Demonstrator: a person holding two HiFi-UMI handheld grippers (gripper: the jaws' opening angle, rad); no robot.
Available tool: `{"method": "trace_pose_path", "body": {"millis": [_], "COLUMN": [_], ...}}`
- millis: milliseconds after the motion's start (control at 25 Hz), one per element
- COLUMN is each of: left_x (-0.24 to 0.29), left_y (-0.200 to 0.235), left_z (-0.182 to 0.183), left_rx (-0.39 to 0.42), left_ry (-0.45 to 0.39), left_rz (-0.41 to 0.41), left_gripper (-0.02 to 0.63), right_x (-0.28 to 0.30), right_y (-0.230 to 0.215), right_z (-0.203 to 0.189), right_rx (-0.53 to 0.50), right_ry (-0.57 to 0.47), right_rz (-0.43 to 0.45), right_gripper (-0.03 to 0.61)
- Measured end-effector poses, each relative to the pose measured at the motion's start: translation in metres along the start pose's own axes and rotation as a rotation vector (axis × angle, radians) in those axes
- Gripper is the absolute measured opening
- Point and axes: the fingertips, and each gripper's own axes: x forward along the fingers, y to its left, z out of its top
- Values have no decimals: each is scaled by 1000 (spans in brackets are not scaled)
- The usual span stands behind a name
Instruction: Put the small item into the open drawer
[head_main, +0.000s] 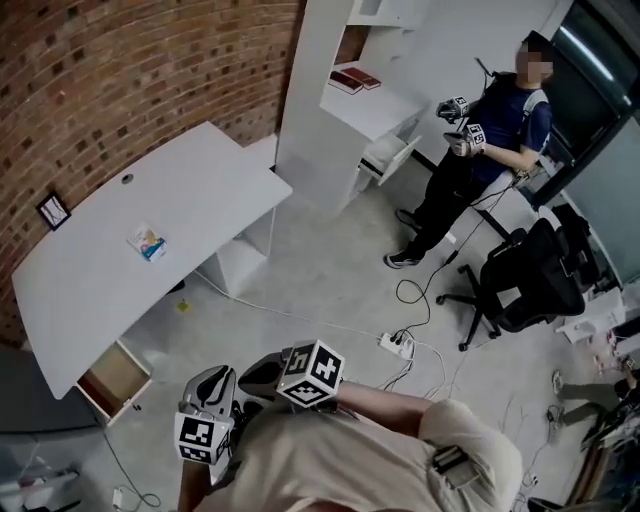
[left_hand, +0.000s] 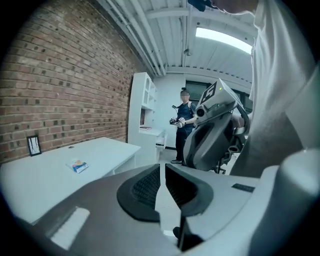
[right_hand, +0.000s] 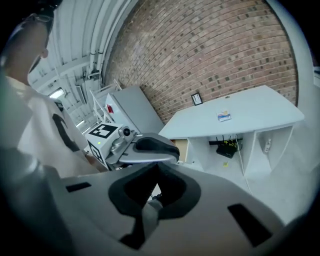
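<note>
The small item, a flat white-and-blue packet (head_main: 146, 242) (left_hand: 78, 166) (right_hand: 224, 116), lies on the white desk (head_main: 200, 190). A wood-lined drawer (head_main: 113, 378) (right_hand: 181, 149) stands pulled out under the desk's near-left end. Both grippers are held close to the person's body, well away from the desk. My left gripper (head_main: 222, 378) (left_hand: 162, 172) holds nothing, its pads only a thin slit apart. My right gripper (head_main: 262, 372) (right_hand: 157, 167) sits just to its right, tips together and empty.
A tall white shelf unit (head_main: 330, 100) with its own open drawer (head_main: 385, 158) stands at the back. A second person (head_main: 490, 150) holds grippers beside it. A black office chair (head_main: 530, 280), a power strip (head_main: 397, 345) and cables lie on the floor. A small frame (head_main: 53, 211) stands on the desk.
</note>
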Motion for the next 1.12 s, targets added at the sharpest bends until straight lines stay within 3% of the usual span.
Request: {"method": "trace_pose_path", "body": {"millis": [240, 400, 600, 760, 880, 1120], "left_x": [43, 74, 109, 128, 137, 146], "left_y": [-22, -43, -75, -76, -77, -83], "left_z": [39, 61, 86, 86, 86, 115], "left_rx": [-14, 28, 41, 0, -75, -163], "left_ry": [-28, 1, -21, -16, -3, -47], "left_rz": [-54, -8, 57, 84, 88, 201], "left_gripper": [32, 32, 32, 32, 23, 6], "right_x": [-49, -94, -146, -156, -161, -192], "right_y": [-30, -50, -64, -83, -93, -94], "right_z": [9, 4, -9, -4, 0, 14], "right_rx": [75, 95, 36, 65, 121, 58], "right_ry": [-98, -146, -154, -176, -207, -233], "right_rz": [-41, 2, 54, 102, 159, 303], "right_gripper": [2, 2, 2, 2, 2, 2]}}
